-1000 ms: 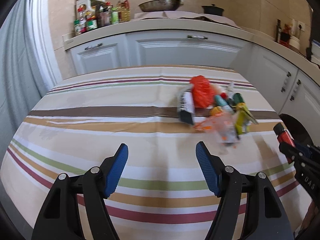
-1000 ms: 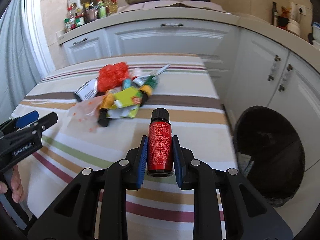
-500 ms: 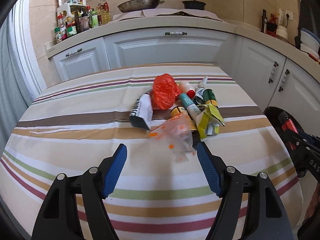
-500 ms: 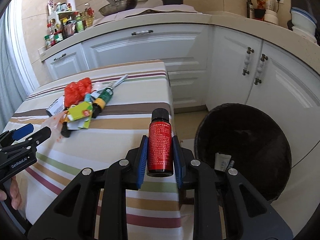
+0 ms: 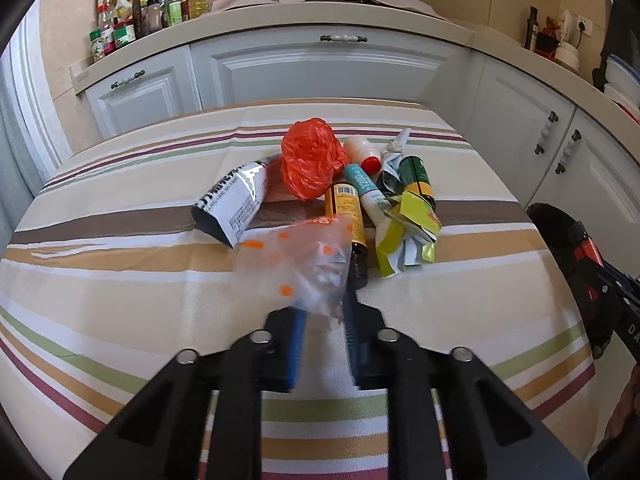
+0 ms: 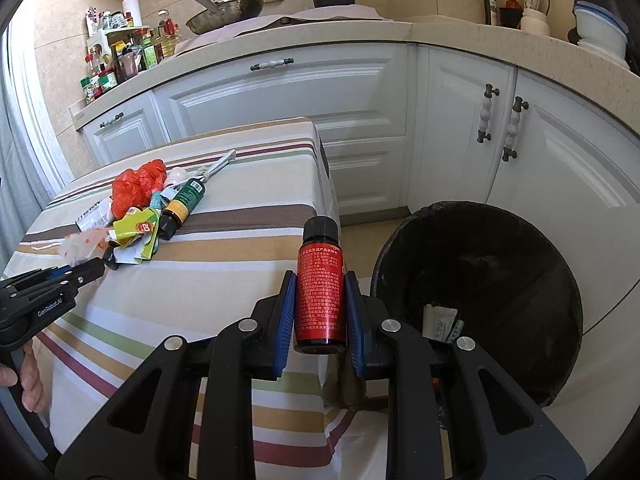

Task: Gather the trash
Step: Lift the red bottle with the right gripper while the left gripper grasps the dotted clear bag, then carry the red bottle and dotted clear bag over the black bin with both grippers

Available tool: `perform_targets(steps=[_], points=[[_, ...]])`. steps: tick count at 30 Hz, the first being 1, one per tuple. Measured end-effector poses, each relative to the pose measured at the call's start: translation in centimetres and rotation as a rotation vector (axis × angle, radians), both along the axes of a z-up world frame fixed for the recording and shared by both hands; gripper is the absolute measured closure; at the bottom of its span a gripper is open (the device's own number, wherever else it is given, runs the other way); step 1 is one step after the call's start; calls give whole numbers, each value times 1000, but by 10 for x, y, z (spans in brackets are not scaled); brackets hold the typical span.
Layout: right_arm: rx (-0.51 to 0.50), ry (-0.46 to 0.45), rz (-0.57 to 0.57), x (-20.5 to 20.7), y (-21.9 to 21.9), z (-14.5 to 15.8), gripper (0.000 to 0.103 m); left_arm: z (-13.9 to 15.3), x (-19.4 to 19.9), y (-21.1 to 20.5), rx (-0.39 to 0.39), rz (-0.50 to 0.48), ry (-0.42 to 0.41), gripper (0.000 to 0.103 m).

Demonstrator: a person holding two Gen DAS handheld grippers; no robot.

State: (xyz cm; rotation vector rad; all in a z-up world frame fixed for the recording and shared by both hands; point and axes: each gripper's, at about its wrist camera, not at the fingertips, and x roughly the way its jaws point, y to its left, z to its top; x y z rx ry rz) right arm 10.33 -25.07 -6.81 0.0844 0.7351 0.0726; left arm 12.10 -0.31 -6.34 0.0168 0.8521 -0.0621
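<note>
A clear plastic bag with orange dots [image 5: 304, 260] lies at the near end of a trash pile on the striped table [image 5: 120, 280]. My left gripper [image 5: 322, 312] is closing, and the bag's lower end is pinched between its blue pads. Behind the bag lie an orange plastic bag [image 5: 312, 164], a black-and-white carton [image 5: 236, 204], a brown bottle [image 5: 348, 216], a green bottle [image 5: 416, 172] and a yellow-green wrapper [image 5: 404, 236]. My right gripper [image 6: 320, 276] is shut on a red bottle [image 6: 320, 292] with a black cap, held upright past the table's right edge, beside the black bin [image 6: 500, 256].
The bin stands on the floor right of the table and holds a few scraps [image 6: 440, 320]. White cabinets [image 6: 360, 92] and a counter with a pan [image 6: 224, 12] and condiment bottles [image 6: 120, 60] run behind. A person's hand [image 6: 28, 380] holds the left tool.
My left gripper advanced to the pile and its jaws came together on the clear bag. My right gripper swung right with the red bottle, bringing the bin closer.
</note>
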Motion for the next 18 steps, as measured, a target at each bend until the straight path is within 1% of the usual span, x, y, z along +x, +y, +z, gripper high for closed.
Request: perform_targets(steps=[1, 2, 8, 18], points=[[1, 0, 0, 0, 0, 0, 80, 0, -1, 0, 0, -3, -4, 93], [1, -1, 0, -1, 1, 0, 80, 1, -3, 0, 3, -7, -9, 94], [1, -11, 8, -4, 4, 3, 80, 5, -12, 2, 2, -10, -32, 95], [0, -39, 12, -12, 8, 13, 80, 22, -23, 5, 6, -4, -92, 95]])
